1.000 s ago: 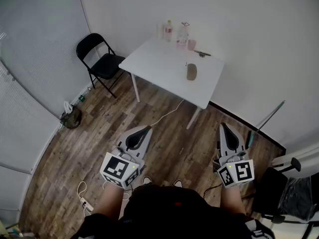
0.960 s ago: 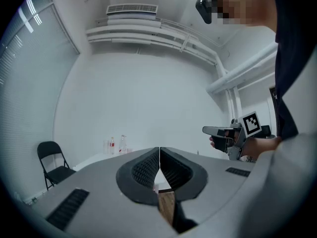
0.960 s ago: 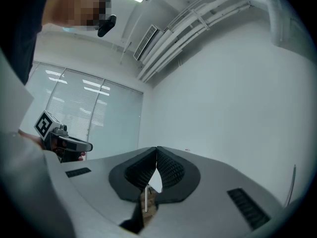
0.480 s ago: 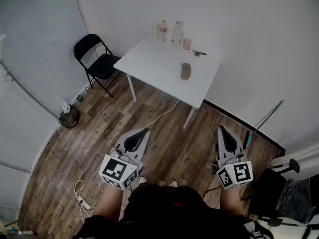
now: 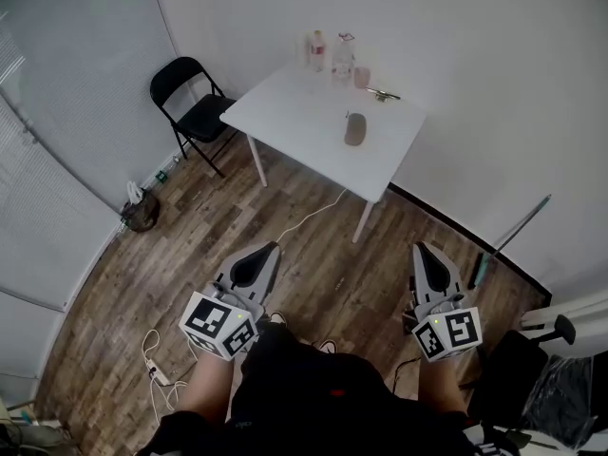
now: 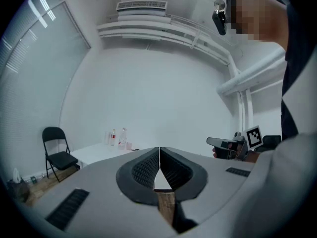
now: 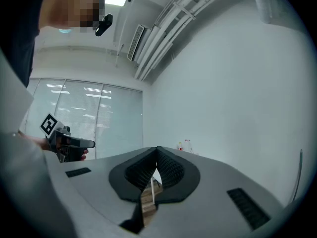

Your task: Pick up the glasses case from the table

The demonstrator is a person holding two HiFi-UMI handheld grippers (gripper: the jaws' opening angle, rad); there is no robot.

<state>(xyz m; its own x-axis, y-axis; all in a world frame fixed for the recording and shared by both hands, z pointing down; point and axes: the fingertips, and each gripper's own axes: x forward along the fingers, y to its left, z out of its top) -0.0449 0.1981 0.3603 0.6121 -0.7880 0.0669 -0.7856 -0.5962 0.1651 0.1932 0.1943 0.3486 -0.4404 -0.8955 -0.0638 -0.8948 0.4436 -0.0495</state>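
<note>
bottles (image 5: 317, 51) have labels too small to read. glasses case (image 5: 355, 129) lies flat on the table (image 5: 294, 112), long axis running away from the person. left gripper (image 5: 270, 249) and right gripper (image 5: 421, 249) are both clenched on nothing.

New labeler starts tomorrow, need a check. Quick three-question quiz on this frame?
1. True or false: the left tool and the right tool are both shut and empty.
2. The glasses case lies: A) on the white table, B) in the right tool, C) in the left tool.
3. In the head view, what stands left of the table?
Key: 1 true; 2 A; 3 a black folding chair.
</note>
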